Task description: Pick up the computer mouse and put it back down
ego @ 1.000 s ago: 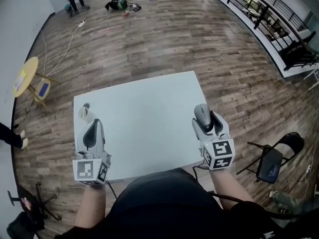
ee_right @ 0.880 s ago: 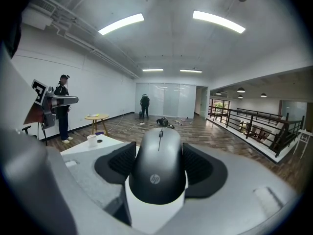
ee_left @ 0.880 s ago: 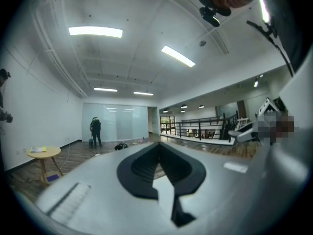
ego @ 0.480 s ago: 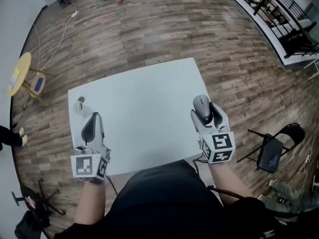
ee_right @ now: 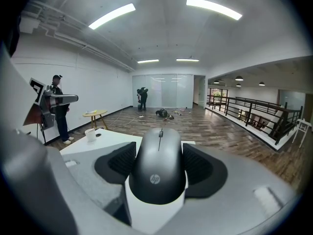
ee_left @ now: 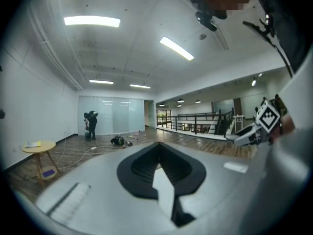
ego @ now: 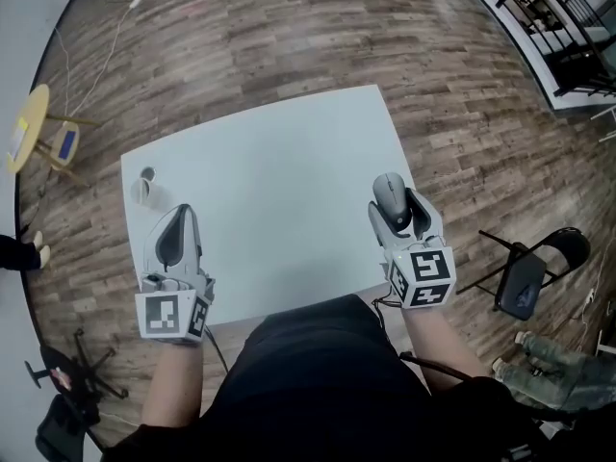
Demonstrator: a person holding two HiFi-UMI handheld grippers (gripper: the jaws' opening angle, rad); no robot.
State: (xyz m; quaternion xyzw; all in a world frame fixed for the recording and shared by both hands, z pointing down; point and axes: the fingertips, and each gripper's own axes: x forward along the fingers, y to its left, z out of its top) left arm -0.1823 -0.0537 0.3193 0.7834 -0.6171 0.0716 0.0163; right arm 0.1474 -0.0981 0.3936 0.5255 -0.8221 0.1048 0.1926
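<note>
Head view: right gripper (ego: 395, 205) clamped on the black computer mouse (ego: 388, 191), over the right edge of the white table (ego: 279, 191). The left gripper (ego: 180, 215) is empty beside a small cup (ego: 142, 186), and the set-down looks safest further in from that edge. Left gripper view: jaws together on nothing, best kept clear of the drop spot. Right gripper view: pads on both flanks of the mouse, nose forward; advisable to keep it level and release only once its base lies flat.

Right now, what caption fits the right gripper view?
Right claw grips a black mouse over the white table.
</note>
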